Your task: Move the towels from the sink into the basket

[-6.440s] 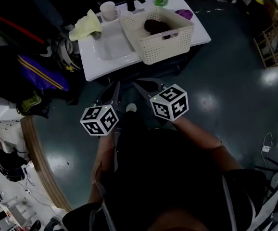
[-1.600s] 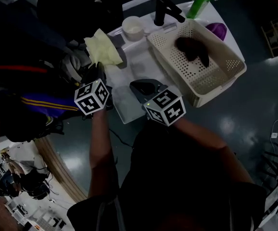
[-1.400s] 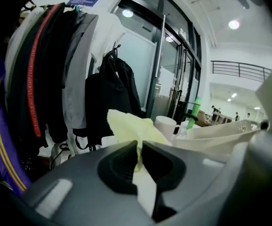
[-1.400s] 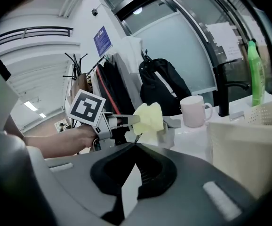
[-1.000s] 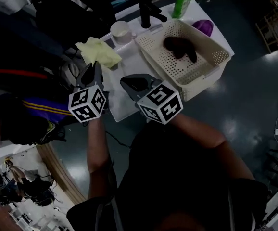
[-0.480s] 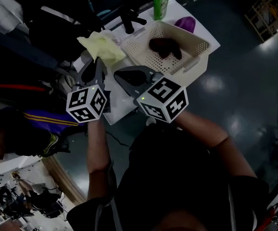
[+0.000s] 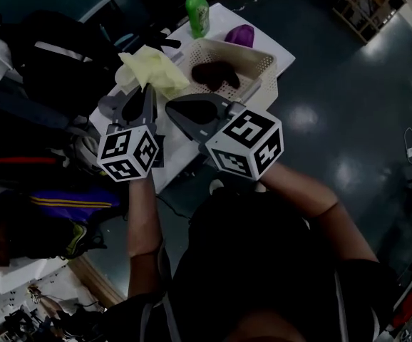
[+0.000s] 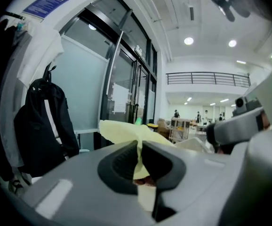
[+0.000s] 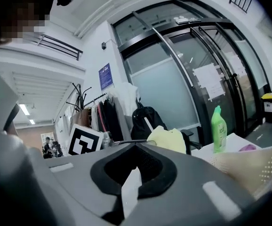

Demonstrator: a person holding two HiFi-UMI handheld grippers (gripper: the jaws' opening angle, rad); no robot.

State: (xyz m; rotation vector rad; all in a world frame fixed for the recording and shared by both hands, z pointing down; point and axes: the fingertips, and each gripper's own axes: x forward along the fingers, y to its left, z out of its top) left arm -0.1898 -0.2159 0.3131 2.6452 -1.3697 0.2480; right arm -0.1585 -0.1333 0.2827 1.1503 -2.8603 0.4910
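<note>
My left gripper (image 7: 147, 90) is shut on a pale yellow towel (image 7: 152, 70), which hangs lifted beside the left end of the cream perforated basket (image 7: 259, 57). In the left gripper view the towel (image 8: 122, 131) is pinched between the shut jaws of the left gripper (image 8: 139, 144). A dark brown towel (image 7: 215, 74) lies inside the basket. My right gripper (image 7: 172, 110) is shut and holds nothing, just in front of the basket over the white sink counter (image 7: 174, 148). Its own view shows the right gripper (image 9: 136, 147), the yellow towel (image 9: 166, 139) and the basket (image 9: 251, 166).
A green bottle (image 7: 197, 9) and a purple object (image 7: 240, 34) stand behind the basket on the counter. A black faucet (image 7: 165, 43) is partly hidden by the towel. Dark bags and clothes (image 7: 42, 70) crowd the left side. Grey floor (image 7: 334, 120) lies to the right.
The left gripper has carried the yellow towel up off the counter toward the basket's left end. The right gripper has stayed shut close beside it, and the view has swung left.
</note>
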